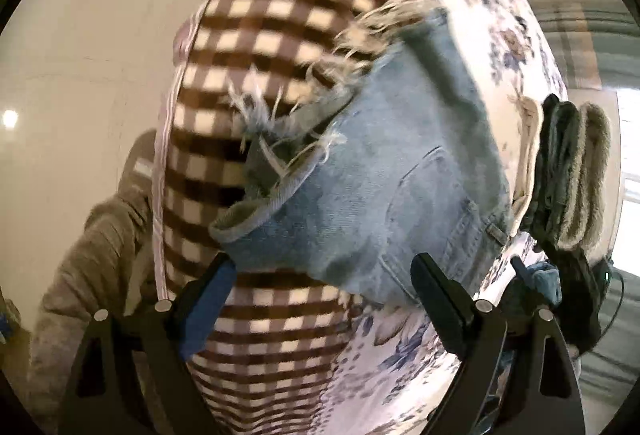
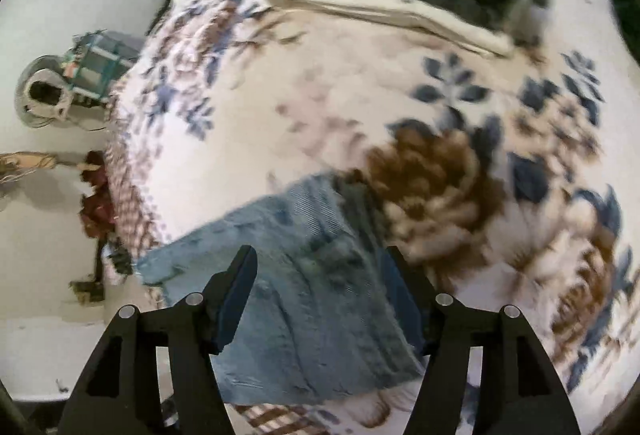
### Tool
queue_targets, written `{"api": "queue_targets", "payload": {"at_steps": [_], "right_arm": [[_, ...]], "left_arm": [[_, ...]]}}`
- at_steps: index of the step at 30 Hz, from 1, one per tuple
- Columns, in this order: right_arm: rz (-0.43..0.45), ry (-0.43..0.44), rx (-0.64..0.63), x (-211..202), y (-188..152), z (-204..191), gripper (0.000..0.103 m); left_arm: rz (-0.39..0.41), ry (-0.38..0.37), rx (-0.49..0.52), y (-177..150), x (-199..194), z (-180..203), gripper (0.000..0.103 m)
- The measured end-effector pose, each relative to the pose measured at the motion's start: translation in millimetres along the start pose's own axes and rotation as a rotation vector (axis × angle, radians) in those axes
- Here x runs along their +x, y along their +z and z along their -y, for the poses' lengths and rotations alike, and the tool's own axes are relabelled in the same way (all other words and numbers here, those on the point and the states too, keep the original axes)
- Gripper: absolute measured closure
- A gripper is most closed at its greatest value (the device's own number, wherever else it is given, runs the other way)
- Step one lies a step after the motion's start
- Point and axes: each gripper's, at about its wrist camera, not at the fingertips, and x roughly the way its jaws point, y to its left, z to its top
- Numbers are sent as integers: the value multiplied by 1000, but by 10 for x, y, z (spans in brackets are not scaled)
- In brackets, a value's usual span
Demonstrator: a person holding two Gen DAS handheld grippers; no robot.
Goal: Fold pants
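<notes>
Both your grippers, L (image 1: 324,275) & R (image 2: 322,267), hung wide open w/ nothing held; frayed denim shorts (image 1: 380,171) could've bunched if grabbed unevenly.

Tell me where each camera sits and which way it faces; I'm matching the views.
Left wrist: on the left gripper, facing frayed denim shorts on a checked and floral blanket; both fingers show, open.
Right wrist: on the right gripper, above the shorts; open fingers show.
Shared: shorts, blanket, folded clothes stack.
</notes>
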Motion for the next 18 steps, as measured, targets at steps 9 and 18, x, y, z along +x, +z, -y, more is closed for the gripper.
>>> {"api": "queue_targets", "payload": {"at_steps": [9,18], "right_arm": [[-23,-70,18,217,-138,89,28],[-84,97,305,181,-1131,723,19]], "left_arm": [[7,-21,-93,84,267,-100,14],[-29,-148,-322,-179,458,-473,14]]}}
